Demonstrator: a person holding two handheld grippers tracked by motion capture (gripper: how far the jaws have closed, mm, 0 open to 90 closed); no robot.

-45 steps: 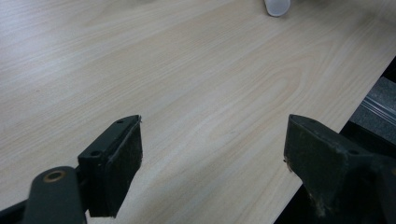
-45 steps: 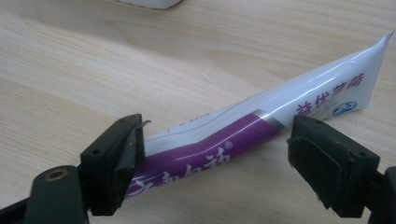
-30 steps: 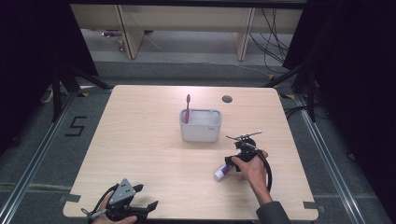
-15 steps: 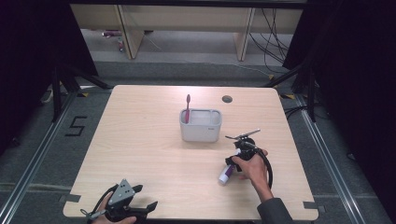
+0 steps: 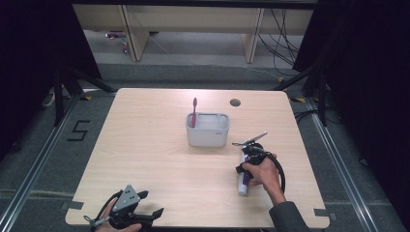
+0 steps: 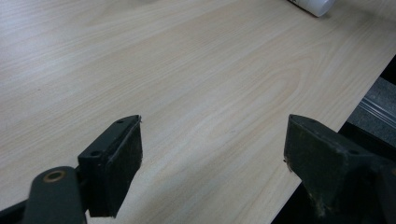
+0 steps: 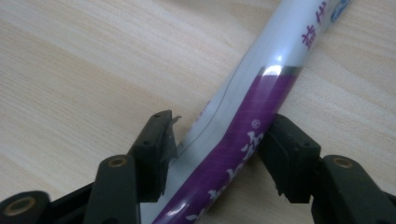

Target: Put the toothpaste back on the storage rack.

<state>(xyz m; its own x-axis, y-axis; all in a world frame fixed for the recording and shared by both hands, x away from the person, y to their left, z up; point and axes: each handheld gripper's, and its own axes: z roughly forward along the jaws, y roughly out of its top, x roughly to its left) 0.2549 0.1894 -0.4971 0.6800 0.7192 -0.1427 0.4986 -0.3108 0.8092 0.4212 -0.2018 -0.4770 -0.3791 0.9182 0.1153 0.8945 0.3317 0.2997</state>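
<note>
Purple-white tube (image 5: 244,177) flat, lengthwise away from the person, cap seemingly nearest.

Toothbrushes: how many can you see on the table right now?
1: a red toothbrush stands upright in the left compartment of the grey holder at mid-table. Others could be hidden inside the holder.

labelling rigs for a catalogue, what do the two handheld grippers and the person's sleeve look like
Both grippers are black with two blocky jaws, screw holes and brass-coloured pivot pins. The left gripper carries a grey three-cornered plate on top; the right gripper has a thin grey bar across it and a looping black cable. The right arm's sleeve is dark grey.
</note>
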